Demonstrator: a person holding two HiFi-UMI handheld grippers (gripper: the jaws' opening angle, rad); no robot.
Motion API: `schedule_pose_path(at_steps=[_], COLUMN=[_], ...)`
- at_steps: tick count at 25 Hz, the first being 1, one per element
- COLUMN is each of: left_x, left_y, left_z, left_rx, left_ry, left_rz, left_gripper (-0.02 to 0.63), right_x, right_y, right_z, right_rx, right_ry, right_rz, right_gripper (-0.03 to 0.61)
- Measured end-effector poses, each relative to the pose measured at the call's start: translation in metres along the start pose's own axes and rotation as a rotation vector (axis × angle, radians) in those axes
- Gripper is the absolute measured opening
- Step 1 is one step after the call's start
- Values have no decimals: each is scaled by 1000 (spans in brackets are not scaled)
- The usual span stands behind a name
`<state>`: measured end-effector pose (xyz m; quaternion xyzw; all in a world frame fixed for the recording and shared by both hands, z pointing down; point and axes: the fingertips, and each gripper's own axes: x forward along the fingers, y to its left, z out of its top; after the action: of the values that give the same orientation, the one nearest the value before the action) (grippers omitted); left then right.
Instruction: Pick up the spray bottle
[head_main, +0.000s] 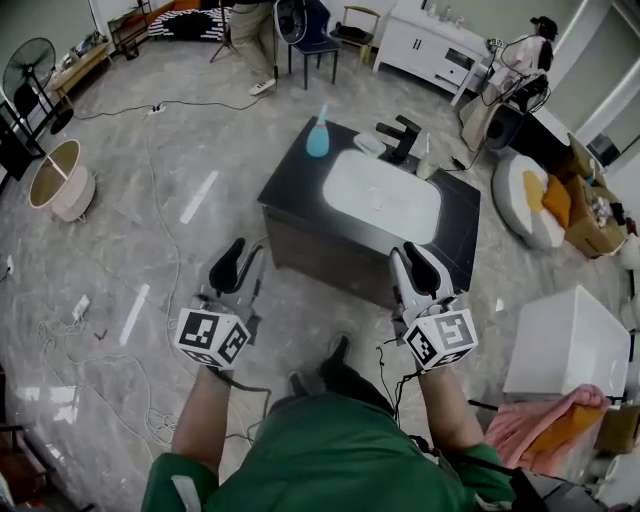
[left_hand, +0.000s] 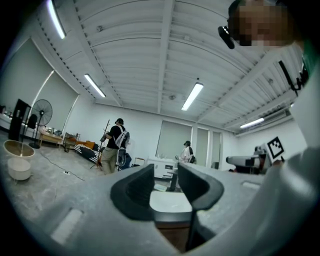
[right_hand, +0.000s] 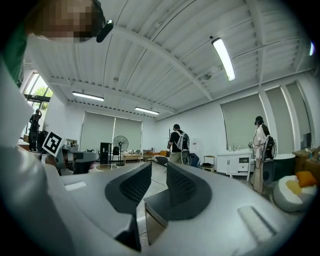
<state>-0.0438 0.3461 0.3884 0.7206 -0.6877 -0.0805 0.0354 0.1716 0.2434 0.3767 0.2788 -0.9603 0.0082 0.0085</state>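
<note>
A pale grey, glossy stone floor (head_main: 150, 230) fills the room, with cables (head_main: 165, 105) trailing across it at the left. In the middle stands a dark cabinet whose black worktop (head_main: 290, 180) carries a white oval basin (head_main: 381, 195) and a black tap (head_main: 400, 135) at its far edge. The spray bottle (head_main: 318, 133), light blue, stands upright on the far left corner of the worktop, left of the tap and just beyond the basin.

Farther off are a white sideboard (head_main: 430, 45), a standing fan (head_main: 30, 70) at the far left, a round tub (head_main: 62, 180) on the floor, a white box (head_main: 565, 345) at the near right and a pink cloth (head_main: 540, 425) beside it. One person (head_main: 255, 40) stands at the far wall, another (head_main: 525, 65) at the far right.

The left gripper (head_main: 243, 262) hangs over the floor in front of the cabinet. Its jaws are released with a clear gap, and only the distant basin shows through it in the left gripper view (left_hand: 166, 172). The right gripper (head_main: 415, 268) is level with it at the cabinet's near edge, its jaws also parted and empty (right_hand: 159, 172). Both are well apart from the bottle.

The right gripper covers part of the cabinet's near edge in the head view. The bottle's nozzle is too small to make out there, and I cannot find the bottle in either gripper view. The room's far right is cut off.
</note>
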Motion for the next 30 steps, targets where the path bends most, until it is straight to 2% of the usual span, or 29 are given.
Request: schedule_pose_path(at_steps=[6, 13, 21, 30], left_x=[31, 94, 200, 298], left_y=[27, 62, 88, 95], left_z=[-3, 0, -9, -7], left_rx=[-3, 29, 19, 37], left_ry=[20, 31, 63, 68], left_rz=[-1, 24, 44, 37], left_gripper=[147, 147, 147, 147], right_x=[45, 120, 207, 260], right_y=[-12, -50, -125, -207], right_z=[-5, -12, -20, -9], right_rx=[31, 82, 125, 145], right_ry=[13, -3, -3, -21], right_rz=[18, 75, 127, 121], right_gripper=[78, 78, 78, 78])
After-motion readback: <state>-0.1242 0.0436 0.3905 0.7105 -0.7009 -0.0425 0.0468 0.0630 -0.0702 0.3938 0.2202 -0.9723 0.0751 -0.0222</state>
